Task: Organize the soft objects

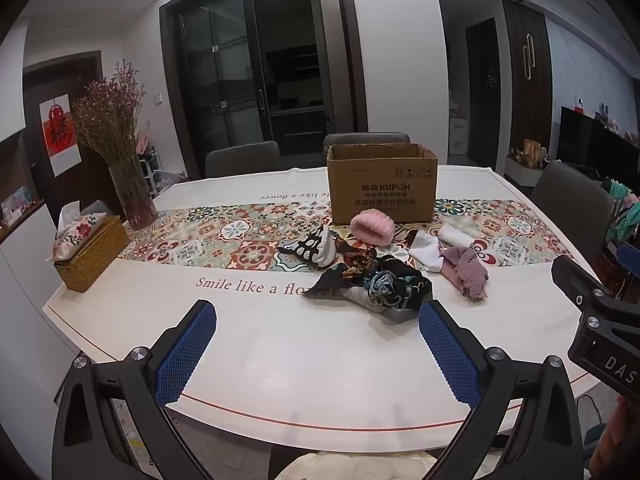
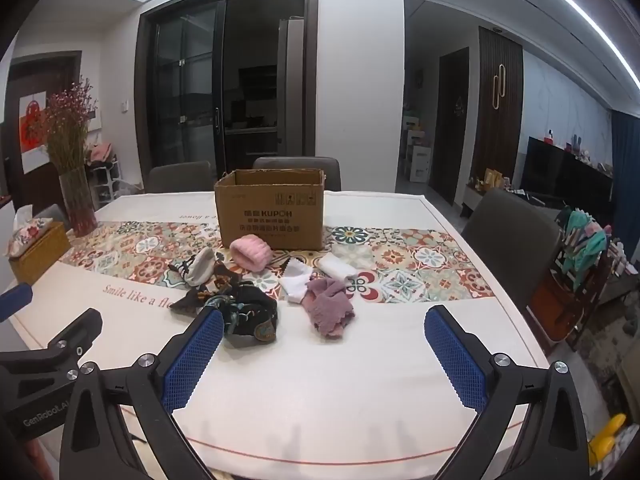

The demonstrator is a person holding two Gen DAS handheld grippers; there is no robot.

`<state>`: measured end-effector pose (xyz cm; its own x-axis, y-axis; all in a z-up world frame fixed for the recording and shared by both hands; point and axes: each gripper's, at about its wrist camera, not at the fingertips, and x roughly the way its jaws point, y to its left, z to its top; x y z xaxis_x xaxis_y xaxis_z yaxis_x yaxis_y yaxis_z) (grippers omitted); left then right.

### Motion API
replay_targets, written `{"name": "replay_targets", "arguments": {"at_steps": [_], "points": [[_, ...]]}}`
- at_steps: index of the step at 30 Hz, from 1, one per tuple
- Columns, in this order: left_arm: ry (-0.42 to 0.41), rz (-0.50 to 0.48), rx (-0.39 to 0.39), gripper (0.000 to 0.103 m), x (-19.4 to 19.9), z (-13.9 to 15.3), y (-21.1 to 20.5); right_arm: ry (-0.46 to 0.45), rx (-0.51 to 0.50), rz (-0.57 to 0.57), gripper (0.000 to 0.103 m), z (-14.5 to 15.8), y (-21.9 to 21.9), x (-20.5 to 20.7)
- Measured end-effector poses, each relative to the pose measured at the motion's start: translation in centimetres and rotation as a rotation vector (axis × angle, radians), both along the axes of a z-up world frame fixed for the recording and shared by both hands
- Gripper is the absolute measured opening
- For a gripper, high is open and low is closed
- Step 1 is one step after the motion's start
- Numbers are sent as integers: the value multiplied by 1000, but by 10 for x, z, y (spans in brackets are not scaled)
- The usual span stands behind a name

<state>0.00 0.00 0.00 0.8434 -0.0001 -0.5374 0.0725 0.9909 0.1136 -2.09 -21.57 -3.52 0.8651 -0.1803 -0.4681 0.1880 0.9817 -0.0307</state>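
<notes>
You hold both tools over the near edge of the dining table [image 1: 280, 360], each with its blue-padded fingers spread wide and nothing between them: the left gripper [image 1: 318, 320] hangs over bare white tablecloth, and the right gripper [image 2: 324, 326] sits just beside it. The soft things lie in a loose cluster on the patterned runner [image 1: 224, 240], in front of the open cardboard box [image 1: 382, 184]. Nearest the box rests a pink fluffy headband [image 1: 372, 227], touching its front face. To its left lies a black-and-white patterned cloth [image 1: 310, 246]; to its right, a pair of white socks [image 1: 434, 246]. Closer to you sprawls a dark patterned scarf [image 1: 380, 284], and just beside it a crumpled mauve cloth [image 1: 468, 272]. A wicker tissue box [image 1: 90, 256] and a glass vase of dried flowers [image 1: 132, 192] stand well apart at the left.
</notes>
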Motion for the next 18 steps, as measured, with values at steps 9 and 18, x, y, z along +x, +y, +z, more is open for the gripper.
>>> {"name": "replay_targets", "arguments": {"at_steps": [9, 18], "points": [[3, -5, -2, 103, 1, 2, -6, 4, 3, -1, 102, 1, -1, -1], [-20, -14, -24, 103, -2, -1, 0, 1, 2, -1, 102, 1, -1, 0]]}}
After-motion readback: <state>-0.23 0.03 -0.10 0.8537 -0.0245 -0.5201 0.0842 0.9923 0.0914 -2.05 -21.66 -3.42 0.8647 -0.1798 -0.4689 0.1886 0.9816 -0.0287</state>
